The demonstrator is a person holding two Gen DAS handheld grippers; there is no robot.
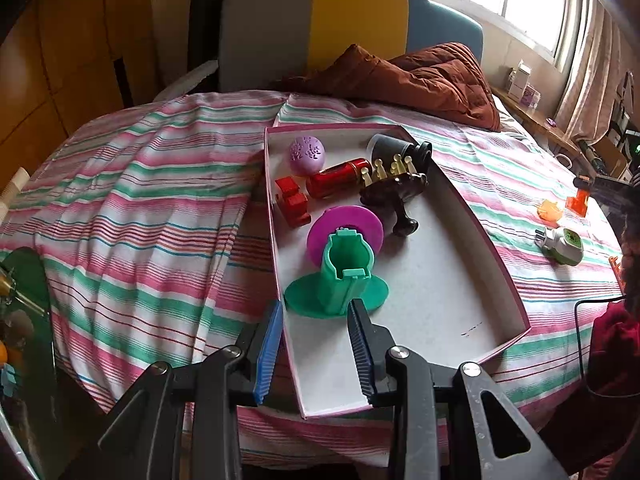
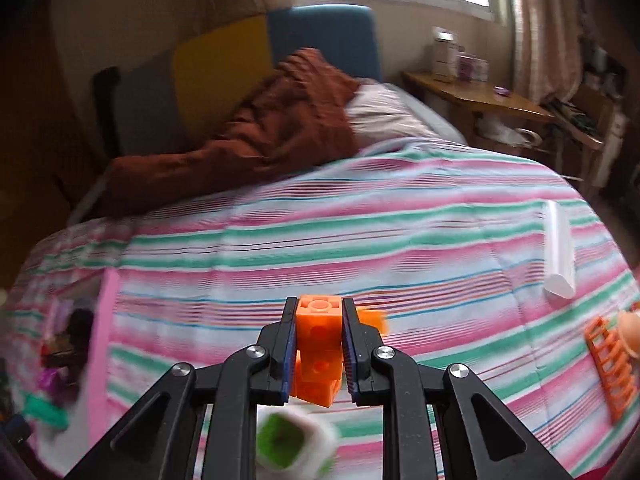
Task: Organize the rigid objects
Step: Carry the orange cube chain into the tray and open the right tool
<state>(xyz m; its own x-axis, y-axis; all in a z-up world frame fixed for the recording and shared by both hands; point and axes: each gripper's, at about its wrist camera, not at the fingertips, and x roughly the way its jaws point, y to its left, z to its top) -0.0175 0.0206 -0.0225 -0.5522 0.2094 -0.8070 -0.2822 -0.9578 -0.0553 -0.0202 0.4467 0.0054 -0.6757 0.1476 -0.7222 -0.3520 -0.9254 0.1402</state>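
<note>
A shallow white box with a pink rim (image 1: pixel 480 240) lies on the striped bed. It holds a purple ball (image 1: pixel 307 155), a red can (image 1: pixel 338 178), a red block toy (image 1: pixel 294 202), a dark brown stand with pale pegs (image 1: pixel 394 192), a black cylinder (image 1: pixel 394 148), a magenta disc (image 1: pixel 348 224) and a green flanged piece (image 1: pixel 340 276). My left gripper (image 1: pixel 315 305) is open and straddles the box's near left wall, its tips just short of the green piece. My right gripper (image 2: pixel 319 301) is shut on an orange stacked block (image 2: pixel 319 328), held above the bedspread.
A white and green plug-in device (image 1: pixel 562 244) and small orange pieces (image 1: pixel 550 210) lie right of the box. The right wrist view shows an orange ladder (image 2: pixel 610 368), a white tube (image 2: pixel 558 248) and a blurred white-green cube (image 2: pixel 292 444). A rust quilt (image 1: pixel 432 76) lies at the headboard.
</note>
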